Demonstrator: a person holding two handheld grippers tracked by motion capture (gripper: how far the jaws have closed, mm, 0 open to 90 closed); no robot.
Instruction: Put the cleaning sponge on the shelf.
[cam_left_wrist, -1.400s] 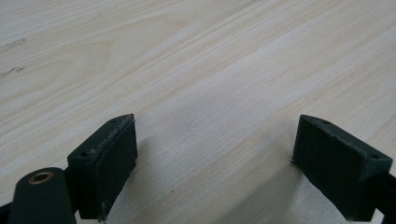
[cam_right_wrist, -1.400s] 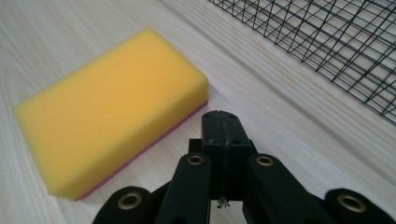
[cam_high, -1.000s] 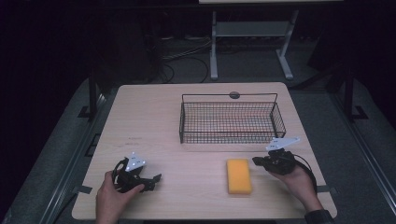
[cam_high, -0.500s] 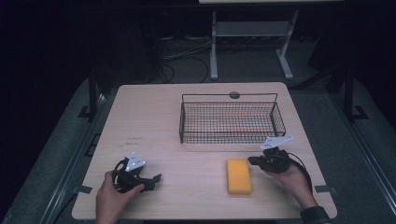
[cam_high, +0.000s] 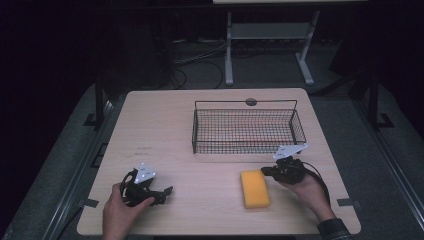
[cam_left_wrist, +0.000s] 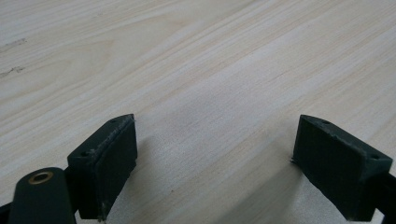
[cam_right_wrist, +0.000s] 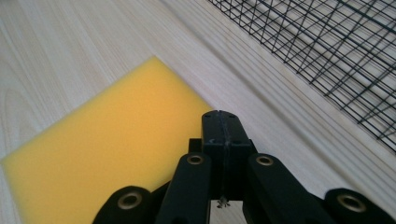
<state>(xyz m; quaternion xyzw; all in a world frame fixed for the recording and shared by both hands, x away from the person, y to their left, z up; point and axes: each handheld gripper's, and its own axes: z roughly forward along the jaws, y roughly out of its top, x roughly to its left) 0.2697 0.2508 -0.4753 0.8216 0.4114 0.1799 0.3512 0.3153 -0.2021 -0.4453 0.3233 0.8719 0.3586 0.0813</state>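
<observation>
Yellow sponge (cam_high: 255, 188) lies flat at lower centre of the high view, the right gripper (cam_high: 266, 171) pressed together empty beside it, likely approaching, while the left gripper (cam_high: 166, 192) rests wide apart.

Sponge (cam_high: 255, 188) on table (cam_high: 165, 125), before basket (cam_high: 248, 126).

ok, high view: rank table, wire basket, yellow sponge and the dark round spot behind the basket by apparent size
1. table
2. wire basket
3. yellow sponge
4. dark round spot, clearly smallest

No close calls, though the basket sits farther from the camera than the sponge.
</observation>
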